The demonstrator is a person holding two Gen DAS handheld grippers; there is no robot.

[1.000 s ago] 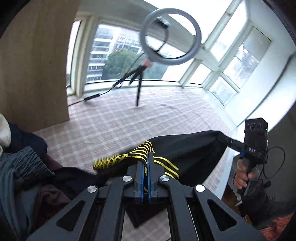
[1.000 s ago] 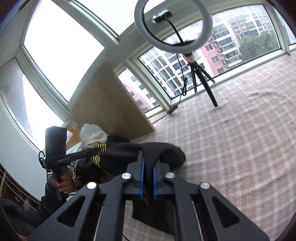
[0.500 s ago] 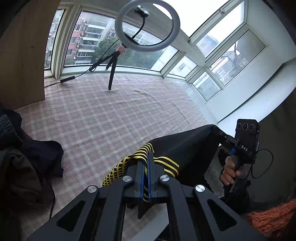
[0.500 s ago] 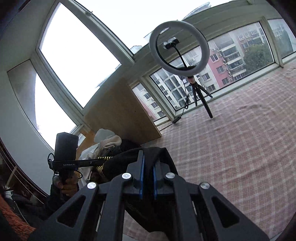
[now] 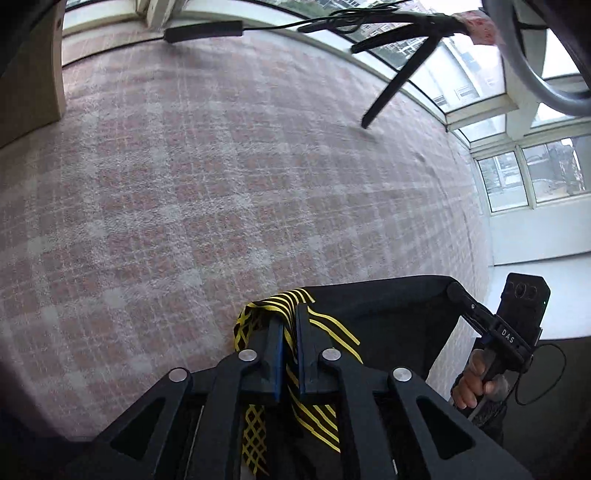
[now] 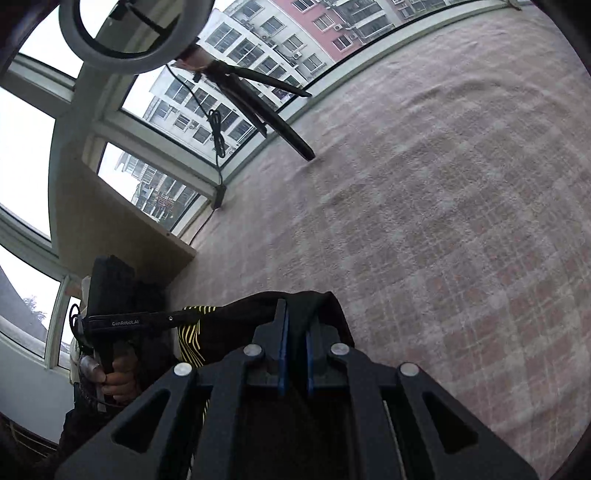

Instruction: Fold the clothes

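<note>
A black garment [image 5: 384, 314] with yellow stripes hangs stretched between my two grippers above the pink checked bed surface [image 5: 184, 192]. My left gripper [image 5: 290, 325] is shut on its yellow-striped corner. My right gripper [image 6: 295, 321] is shut on the plain black corner [image 6: 317, 306]. In the left wrist view the right gripper [image 5: 465, 299] shows at the far right, pinching the cloth's other end. In the right wrist view the left gripper [image 6: 199, 314] shows at the left, holding the striped part [image 6: 190, 339].
A ring light on a black tripod [image 5: 399, 70] stands on the checked surface near the windows, with a cable and power block [image 5: 203, 31] beside it. A wooden panel [image 6: 110, 229] stands at the left edge. Windows [image 5: 532, 177] surround the far sides.
Both grippers have swung forward and tilted down over the bed, carrying the stretched garment. The clothes pile at the left has left the left wrist view.
</note>
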